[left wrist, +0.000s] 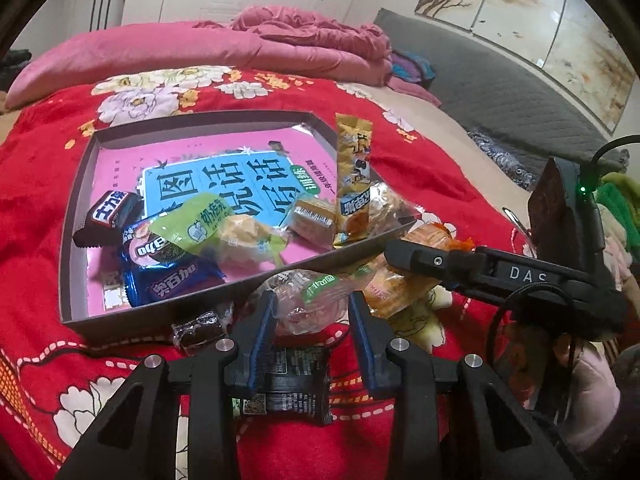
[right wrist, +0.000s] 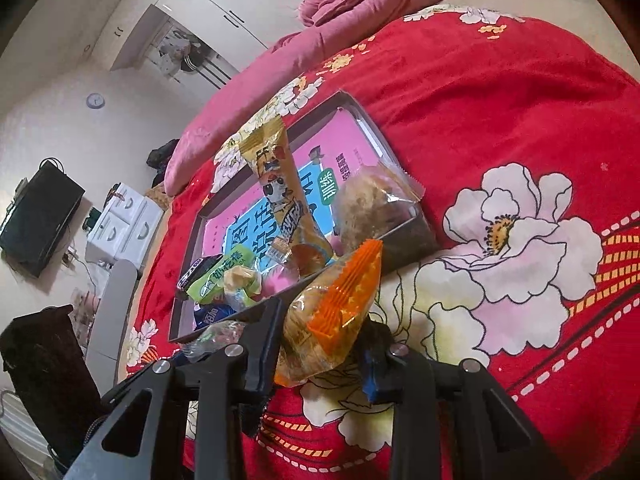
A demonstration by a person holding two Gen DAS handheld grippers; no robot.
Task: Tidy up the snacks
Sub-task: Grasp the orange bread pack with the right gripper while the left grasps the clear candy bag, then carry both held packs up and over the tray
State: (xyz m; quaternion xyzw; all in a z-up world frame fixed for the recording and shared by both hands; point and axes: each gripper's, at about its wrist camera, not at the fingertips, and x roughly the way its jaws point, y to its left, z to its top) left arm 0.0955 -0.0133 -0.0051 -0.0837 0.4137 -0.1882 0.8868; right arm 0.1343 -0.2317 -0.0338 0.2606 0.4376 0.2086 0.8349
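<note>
A dark shallow box (left wrist: 76, 216) with a pink and blue book on its floor lies on the red flowered blanket and holds several wrapped snacks. My left gripper (left wrist: 314, 312) is closed on a clear snack packet with a green label (left wrist: 316, 300) just outside the box's near wall. My right gripper (right wrist: 320, 344) is shut on an orange-edged bread packet (right wrist: 332, 316) beside the box's corner (right wrist: 400, 248); it shows from the side in the left wrist view (left wrist: 404, 256). A black packet (left wrist: 296, 384) lies under my left gripper.
A small brown candy (left wrist: 198, 330) lies on the blanket by the box's near wall. A tall yellow packet (left wrist: 354, 168) leans on the box's right wall. Pink bedding (left wrist: 200, 48) is piled behind the box. The bed's left edge drops to a floor with a white cabinet (right wrist: 120, 220).
</note>
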